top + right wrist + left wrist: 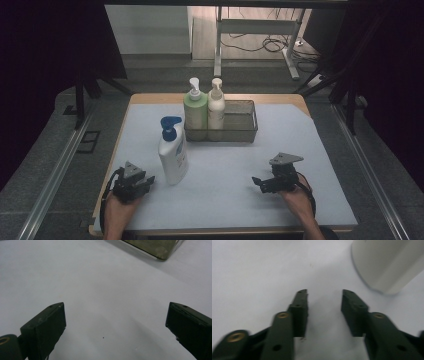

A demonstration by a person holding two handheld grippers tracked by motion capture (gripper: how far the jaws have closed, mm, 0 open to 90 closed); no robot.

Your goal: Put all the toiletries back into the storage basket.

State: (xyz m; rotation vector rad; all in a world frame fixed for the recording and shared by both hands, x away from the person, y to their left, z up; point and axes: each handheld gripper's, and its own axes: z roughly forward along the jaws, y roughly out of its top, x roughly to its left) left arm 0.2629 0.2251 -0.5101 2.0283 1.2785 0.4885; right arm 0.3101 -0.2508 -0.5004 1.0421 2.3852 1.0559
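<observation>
A white pump bottle with a blue head [172, 151] stands upright on the pale mat, left of centre. Its base [384, 265] shows at the upper right of the left gripper view. My left gripper [148, 180] rests near the front left edge, just left of that bottle, open with nothing between its jaws [324, 293]. A green pump bottle [195, 111] and a cream pump bottle [216, 107] stand upright in the left end of a wire mesh basket [240, 131]. My right gripper [257, 182] sits at the front right, open wide and empty [115, 307].
The basket's right half holds nothing, and its corner [160, 251] shows at the top of the right gripper view. The pale mat [280, 135] covers a wooden table. Beyond the table's far edge are a desk frame [260, 30] and floor cables.
</observation>
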